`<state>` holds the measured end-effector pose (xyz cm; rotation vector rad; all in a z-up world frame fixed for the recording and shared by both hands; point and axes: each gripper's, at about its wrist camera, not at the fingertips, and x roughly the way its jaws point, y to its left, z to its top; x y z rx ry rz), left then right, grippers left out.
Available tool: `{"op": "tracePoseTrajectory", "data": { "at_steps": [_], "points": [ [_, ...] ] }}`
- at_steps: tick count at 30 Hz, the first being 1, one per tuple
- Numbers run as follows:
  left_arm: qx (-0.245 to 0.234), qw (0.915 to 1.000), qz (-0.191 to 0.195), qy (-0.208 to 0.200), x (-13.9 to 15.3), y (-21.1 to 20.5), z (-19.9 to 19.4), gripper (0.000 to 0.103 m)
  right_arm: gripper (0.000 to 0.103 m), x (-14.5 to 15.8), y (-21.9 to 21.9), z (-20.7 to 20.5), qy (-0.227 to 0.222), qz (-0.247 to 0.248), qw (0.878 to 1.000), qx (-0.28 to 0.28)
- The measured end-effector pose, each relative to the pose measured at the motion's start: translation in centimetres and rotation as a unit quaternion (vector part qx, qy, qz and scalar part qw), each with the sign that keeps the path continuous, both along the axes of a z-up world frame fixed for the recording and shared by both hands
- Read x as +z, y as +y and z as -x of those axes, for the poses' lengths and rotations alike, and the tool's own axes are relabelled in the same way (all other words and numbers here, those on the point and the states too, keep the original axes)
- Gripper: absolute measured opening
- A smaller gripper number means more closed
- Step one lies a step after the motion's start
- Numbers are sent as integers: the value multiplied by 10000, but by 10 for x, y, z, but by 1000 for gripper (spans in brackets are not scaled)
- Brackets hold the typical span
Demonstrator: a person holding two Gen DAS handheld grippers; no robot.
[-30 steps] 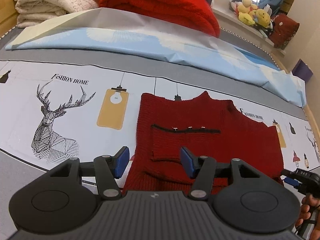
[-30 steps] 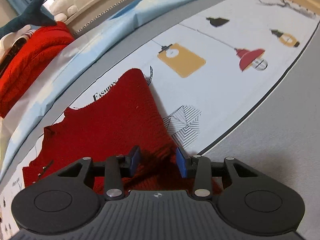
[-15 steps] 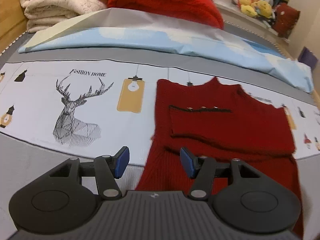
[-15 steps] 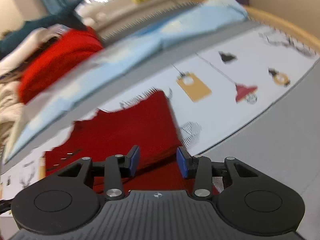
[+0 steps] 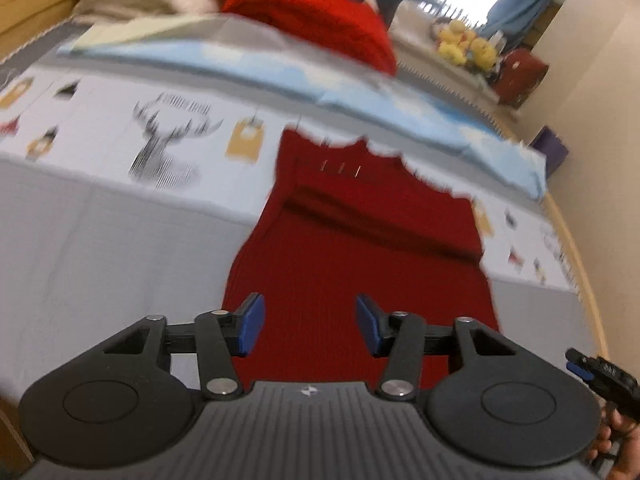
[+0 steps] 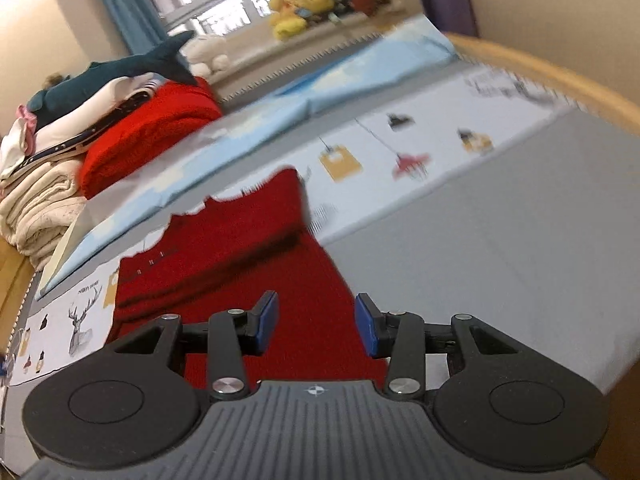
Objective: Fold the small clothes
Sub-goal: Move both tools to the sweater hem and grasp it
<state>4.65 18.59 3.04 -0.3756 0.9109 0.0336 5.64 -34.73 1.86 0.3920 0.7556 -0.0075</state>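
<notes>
A dark red knit garment (image 5: pixel 360 248) lies flat on the bed, neckline at the far end and its body stretching toward me. A fold runs across its chest. My left gripper (image 5: pixel 308 320) hovers above the garment's near left part. Its jaws are closing, and no cloth is between the blue pads. My right gripper (image 6: pixel 316 320) hangs over the near right part of the same garment (image 6: pixel 224 248), open and holding nothing. In the left wrist view the right gripper's tip (image 5: pixel 592 368) and a hand (image 5: pixel 612 448) show at the lower right.
The garment rests on a white printed sheet (image 5: pixel 172 148) over grey bedding (image 6: pixel 480 240). Behind it lie a light blue folded cover (image 5: pixel 280 68), a red blanket (image 5: pixel 320 12) and cream blankets (image 6: pixel 36 204). A wooden bed rim (image 6: pixel 560 76) runs along the right; plush toys (image 6: pixel 296 12) sit on the sill.
Both grippers have drawn back toward the bed's near edge and risen, so more of the garment and bed shows. The left jaws stand slightly narrower. The garment lies as before.
</notes>
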Motion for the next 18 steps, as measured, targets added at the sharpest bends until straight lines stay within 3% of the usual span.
{"op": "tracePoseTrajectory", "data": {
  "at_steps": [6, 8, 11, 15, 18],
  "points": [
    [-52, 9982, -317, 516, -62, -9, 40, 50, 44, -58, -8, 18, 875, -6, 9961, -122],
    [16, 9973, -295, 670, -88, -4, 45, 50, 44, -66, -7, 18, 980, -106, 9950, -142],
    [183, 9957, -87, 905, -123, 11, 45, 50, 44, -79, -1, 16, 1196, 117, 9927, -25],
    [542, 9914, -45, 1194, -148, 32, 38, 50, 44, -98, 2, 12, 1514, 282, 9881, -62],
    [446, 9906, 36, 1295, -158, 34, 32, 50, 44, -108, 5, 9, 1663, 582, 9844, -28]
  ]
}}
